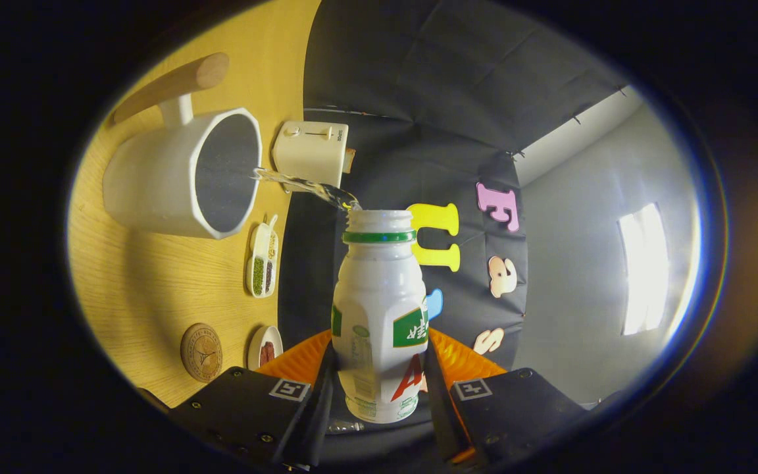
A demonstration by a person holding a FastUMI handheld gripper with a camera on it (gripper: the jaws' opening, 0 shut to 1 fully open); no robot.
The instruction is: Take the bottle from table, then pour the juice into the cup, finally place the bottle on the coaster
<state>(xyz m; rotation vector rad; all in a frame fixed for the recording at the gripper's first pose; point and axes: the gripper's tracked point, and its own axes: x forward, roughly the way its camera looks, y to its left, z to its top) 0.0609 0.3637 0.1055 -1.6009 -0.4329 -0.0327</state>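
Gripper clamped on bottle, both fingers pressing its sides. Bottle tipped sideways over worktop, clear stream running from its mouth into white cup w/ wooden handle. Coaster nearer gripper; toaster beyond cup.

The gripper: two blocky housings studded with small screws, each bearing a square tag, ribbed panels flanking the fingers.

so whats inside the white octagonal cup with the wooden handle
A clear stream from the white plastic bottle, clamped in the gripper, arcs into the white octagonal cup. The interior is dark; any liquid level can't be seen.
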